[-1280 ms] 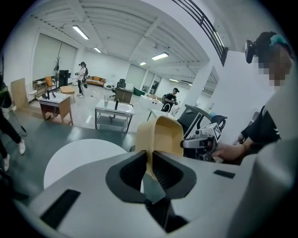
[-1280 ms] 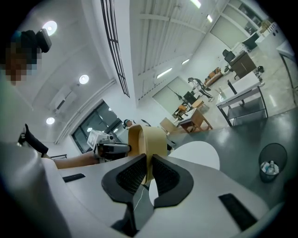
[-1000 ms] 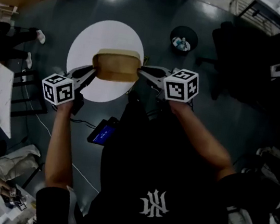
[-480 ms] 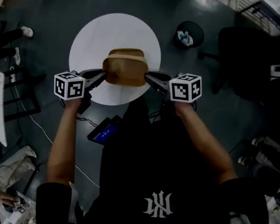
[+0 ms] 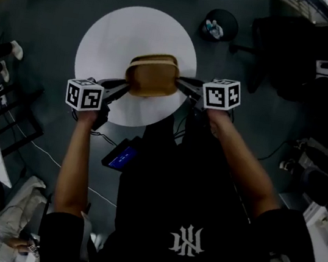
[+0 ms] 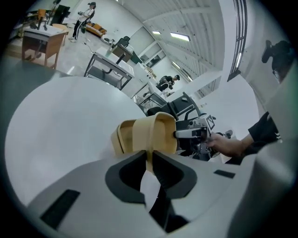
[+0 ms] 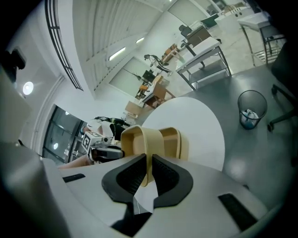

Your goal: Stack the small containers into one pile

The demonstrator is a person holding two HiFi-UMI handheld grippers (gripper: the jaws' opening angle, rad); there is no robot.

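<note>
A tan container [image 5: 152, 75], which looks like two nested into one, hangs over the round white table [image 5: 105, 32]. My left gripper [image 5: 125, 85] grips its left rim and my right gripper [image 5: 181, 84] its right rim. In the left gripper view the thin tan wall [image 6: 149, 135] stands between the pads of the left gripper [image 6: 149, 160], whose jaws have just been opening a little, and the right gripper [image 6: 191, 134] shows beyond it. In the right gripper view the container [image 7: 153, 139] sits in the narrow gap of the right gripper [image 7: 149, 169], with the left gripper [image 7: 104, 151] opposite.
A black waste bin [image 5: 219, 25] stands on the grey floor behind the table, with a dark office chair [image 5: 288, 48] to its right. A device with a blue screen [image 5: 122, 154] lies on the floor near my feet. Desks and frames stand farther off.
Both grippers and the tan container have sunk toward the white table and moved further in over it. The container stays between the two grippers.
</note>
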